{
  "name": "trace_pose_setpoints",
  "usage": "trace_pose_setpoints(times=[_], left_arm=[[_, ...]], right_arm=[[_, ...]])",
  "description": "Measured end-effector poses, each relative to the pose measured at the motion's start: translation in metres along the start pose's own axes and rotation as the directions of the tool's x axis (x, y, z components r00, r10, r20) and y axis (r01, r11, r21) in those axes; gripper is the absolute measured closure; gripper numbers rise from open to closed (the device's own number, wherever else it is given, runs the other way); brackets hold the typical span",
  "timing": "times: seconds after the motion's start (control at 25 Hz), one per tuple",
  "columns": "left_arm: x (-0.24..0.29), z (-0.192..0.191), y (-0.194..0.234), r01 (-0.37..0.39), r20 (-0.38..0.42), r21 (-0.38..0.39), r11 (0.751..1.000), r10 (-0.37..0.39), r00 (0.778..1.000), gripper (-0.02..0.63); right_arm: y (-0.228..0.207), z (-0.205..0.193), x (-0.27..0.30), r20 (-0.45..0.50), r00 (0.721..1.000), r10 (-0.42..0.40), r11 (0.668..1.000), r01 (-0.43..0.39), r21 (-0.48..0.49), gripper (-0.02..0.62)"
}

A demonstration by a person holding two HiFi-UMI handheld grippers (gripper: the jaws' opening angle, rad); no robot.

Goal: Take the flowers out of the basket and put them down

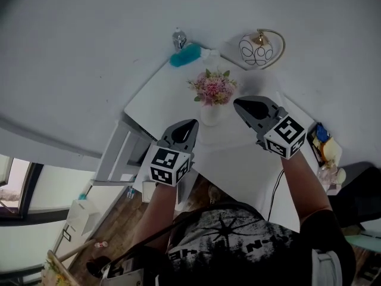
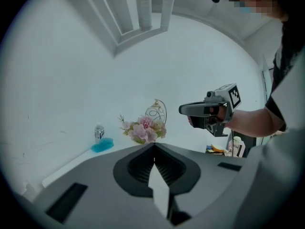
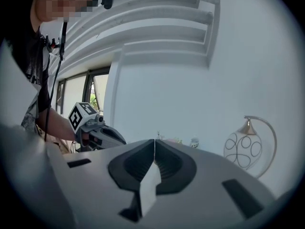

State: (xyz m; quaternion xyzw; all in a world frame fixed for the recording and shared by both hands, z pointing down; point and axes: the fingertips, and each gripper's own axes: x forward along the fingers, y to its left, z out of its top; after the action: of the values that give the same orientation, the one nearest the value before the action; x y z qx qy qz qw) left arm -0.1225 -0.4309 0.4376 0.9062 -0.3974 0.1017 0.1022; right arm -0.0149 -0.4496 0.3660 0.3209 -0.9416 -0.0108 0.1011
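A bunch of pink flowers [image 1: 212, 88] stands in a small white container [image 1: 209, 114] near the middle of the white table [image 1: 238, 159]. My left gripper [image 1: 191, 124] hovers just left of the container, jaws shut and empty. On the container's other side my right gripper [image 1: 237, 102] is shut too, with nothing between its jaws. In the left gripper view the flowers [image 2: 143, 130] rise just beyond the closed jaws [image 2: 154, 145], and the right gripper [image 2: 183, 109] hangs to their right. Closed jaws [image 3: 155, 140] fill the right gripper view, which also shows the left gripper [image 3: 102, 135] at left.
A blue object [image 1: 186, 55] and a small bottle [image 1: 178, 39] sit at the table's far corner. A round wire ornament [image 1: 260, 49] stands at the back right. Small items [image 1: 324, 142] lie at the right edge, and a white shelf unit [image 1: 119, 154] is left of the table.
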Motion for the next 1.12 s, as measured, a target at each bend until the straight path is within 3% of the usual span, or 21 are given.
trace_pose_setpoints(times=[0.2,0.44,0.68,0.88,0.96,1.12], left_arm=[[0.016,-0.002,0.006,0.003,-0.022,-0.004,1.000,-0.003,1.000,0.592],[0.031,-0.013,0.006,0.007,-0.062,-0.005,1.000,-0.007,0.998,0.592],[0.038,-0.009,0.014,0.030,-0.050,-0.079,0.996,-0.034,0.998,0.592],[0.047,-0.015,0.012,0.031,-0.085,-0.031,0.999,-0.034,0.996,0.592],[0.050,-0.017,0.010,0.036,-0.090,-0.024,0.999,-0.038,0.995,0.591],[0.053,-0.017,0.010,0.036,-0.090,-0.015,0.999,-0.037,0.995,0.592]], right_arm=[[-0.024,-0.009,0.005,-0.009,0.995,0.094,0.995,-0.095,-0.038,0.578],[-0.052,-0.044,0.013,-0.063,0.986,0.152,0.986,-0.156,-0.055,0.577],[-0.056,-0.083,0.029,-0.150,0.963,0.224,0.972,-0.233,-0.042,0.577],[-0.046,-0.119,0.046,-0.226,0.936,0.271,0.958,-0.285,-0.032,0.569],[-0.039,-0.132,0.054,-0.261,0.918,0.298,0.948,-0.316,-0.030,0.536],[-0.030,-0.155,0.070,-0.331,0.886,0.324,0.944,-0.327,0.048,0.404]])
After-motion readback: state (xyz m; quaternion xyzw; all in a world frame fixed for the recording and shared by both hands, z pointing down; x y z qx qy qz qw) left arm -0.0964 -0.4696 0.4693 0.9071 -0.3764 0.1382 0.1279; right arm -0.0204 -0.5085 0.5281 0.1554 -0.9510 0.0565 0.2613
